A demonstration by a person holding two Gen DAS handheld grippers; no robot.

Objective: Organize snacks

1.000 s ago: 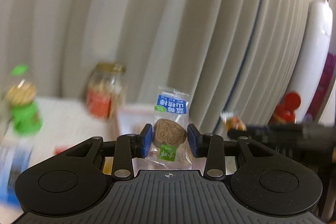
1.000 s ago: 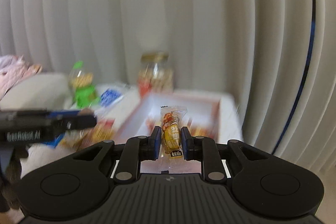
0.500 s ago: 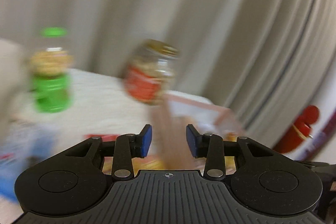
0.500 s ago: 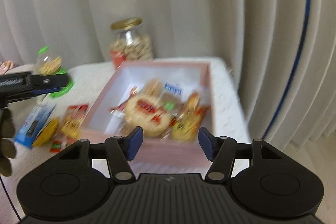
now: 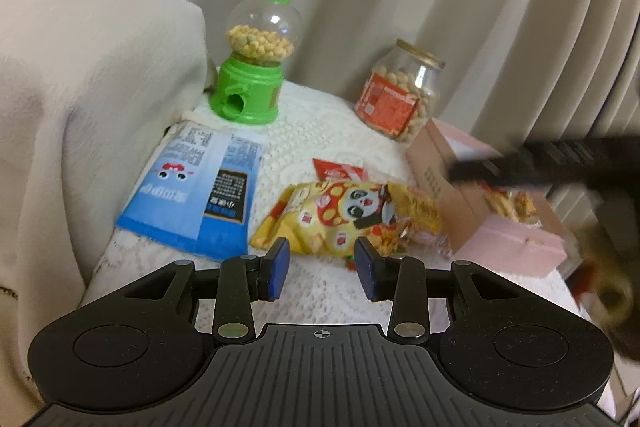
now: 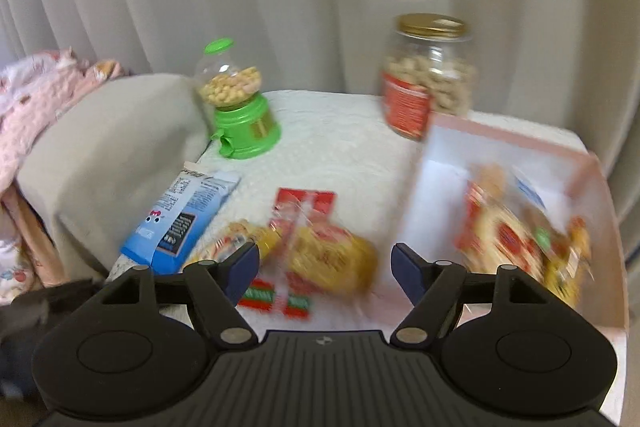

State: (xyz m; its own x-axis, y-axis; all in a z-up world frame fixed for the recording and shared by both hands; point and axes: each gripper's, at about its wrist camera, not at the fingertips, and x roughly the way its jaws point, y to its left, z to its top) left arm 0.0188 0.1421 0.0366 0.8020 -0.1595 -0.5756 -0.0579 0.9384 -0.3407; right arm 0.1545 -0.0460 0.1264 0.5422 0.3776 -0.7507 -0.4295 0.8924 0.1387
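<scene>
A pink box holding several snack packets stands at the table's right. A yellow panda snack bag, a red packet and a blue bag lie on the white lace cloth. My left gripper is open and empty, just short of the yellow bag. My right gripper is open wide and empty, above the yellow bag. It shows blurred over the box in the left wrist view.
A green candy dispenser and a glass jar of nuts stand at the back by the curtain. A beige sofa arm borders the table's left side. Small red-green packets lie near the front.
Both grippers opened and let go of their small packets, which are gone from the jaws. Both views have tilted down and swung left, from the box toward the loose snacks.
</scene>
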